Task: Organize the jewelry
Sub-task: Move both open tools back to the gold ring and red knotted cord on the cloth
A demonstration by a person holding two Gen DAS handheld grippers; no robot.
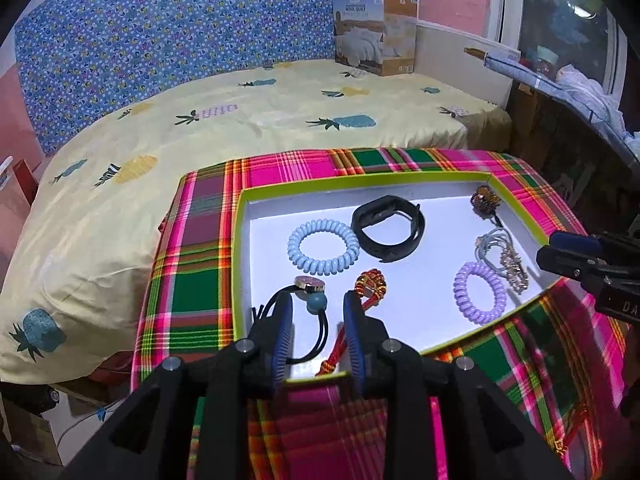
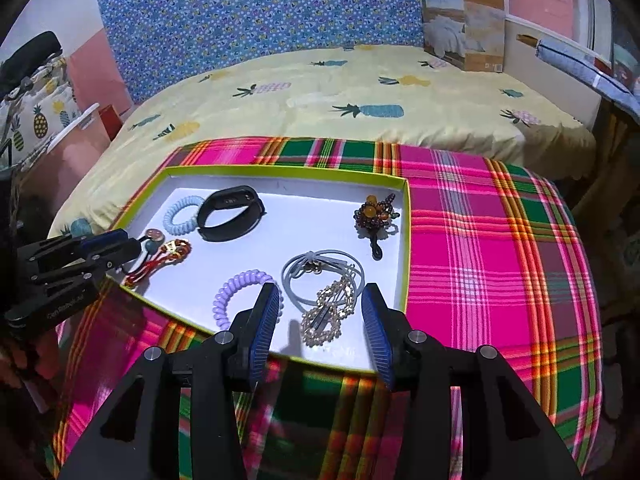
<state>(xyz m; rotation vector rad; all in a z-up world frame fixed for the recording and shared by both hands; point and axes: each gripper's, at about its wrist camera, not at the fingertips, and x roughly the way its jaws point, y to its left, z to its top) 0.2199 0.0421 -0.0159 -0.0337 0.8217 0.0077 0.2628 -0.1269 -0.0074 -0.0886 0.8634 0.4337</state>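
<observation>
A white tray with a green rim lies on a plaid cloth. Inside it are a light blue coil tie, a black wristband, a purple coil tie, grey elastics with a gold chain clip, a brown beaded piece, a red braided knot and a black elastic with a teal bead. My left gripper stands open above the black elastic at the tray's near left corner. My right gripper stands open over the gold clip, which rests in the tray, unpinched.
The pink and green plaid cloth covers a small table. Behind it is a bed with a yellow pineapple sheet, with a quilt box at its far end. A dark ledge with clutter runs along the right.
</observation>
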